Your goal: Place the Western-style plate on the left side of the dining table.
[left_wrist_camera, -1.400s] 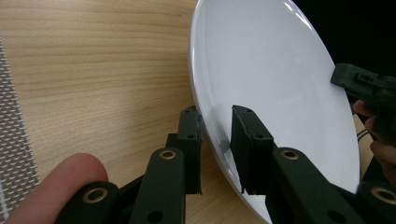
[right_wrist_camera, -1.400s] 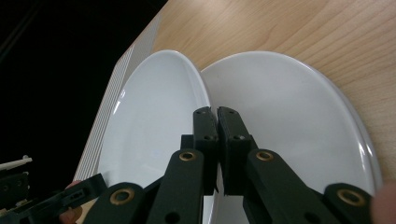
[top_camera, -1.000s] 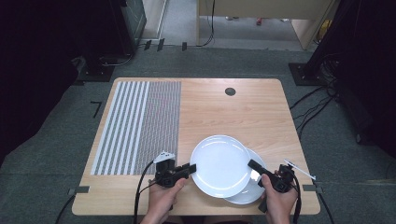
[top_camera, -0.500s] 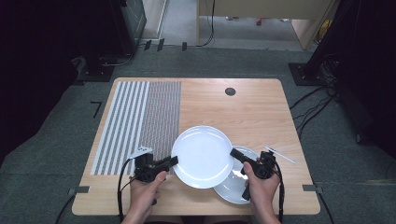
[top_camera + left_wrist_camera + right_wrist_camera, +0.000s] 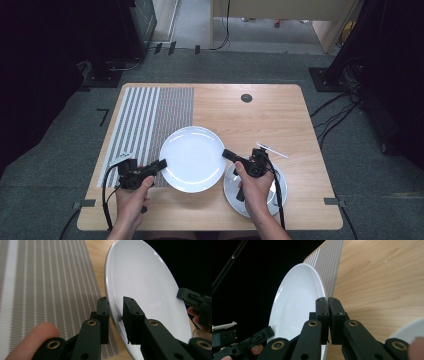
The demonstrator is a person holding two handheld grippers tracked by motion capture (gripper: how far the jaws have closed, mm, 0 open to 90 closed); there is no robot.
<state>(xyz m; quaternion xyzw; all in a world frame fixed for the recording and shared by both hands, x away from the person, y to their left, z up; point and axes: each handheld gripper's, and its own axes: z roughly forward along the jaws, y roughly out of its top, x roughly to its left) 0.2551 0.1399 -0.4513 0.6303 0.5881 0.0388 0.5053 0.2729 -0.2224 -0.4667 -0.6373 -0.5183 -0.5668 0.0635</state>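
Observation:
A large white plate (image 5: pixel 192 159) is held level over the table between both grippers, its left edge over the striped placemat (image 5: pixel 145 125). My left gripper (image 5: pixel 161 165) is shut on its left rim, and the left gripper view shows the jaws on either side of the plate (image 5: pixel 140 282). My right gripper (image 5: pixel 226 153) is shut on the right rim; in the right gripper view its jaws pinch the edge of the plate (image 5: pixel 297 305). A second white plate (image 5: pixel 231 192) lies on the table under my right hand.
The wooden table (image 5: pixel 260 125) has a round black hole (image 5: pixel 246 98) near its far edge. The placemat (image 5: pixel 37 285) covers the table's left part. Dark equipment and cables stand on the floor around the table.
Both grippers have carried the large plate to the left, off the second plate and toward the placemat. The second plate has stayed where it was.

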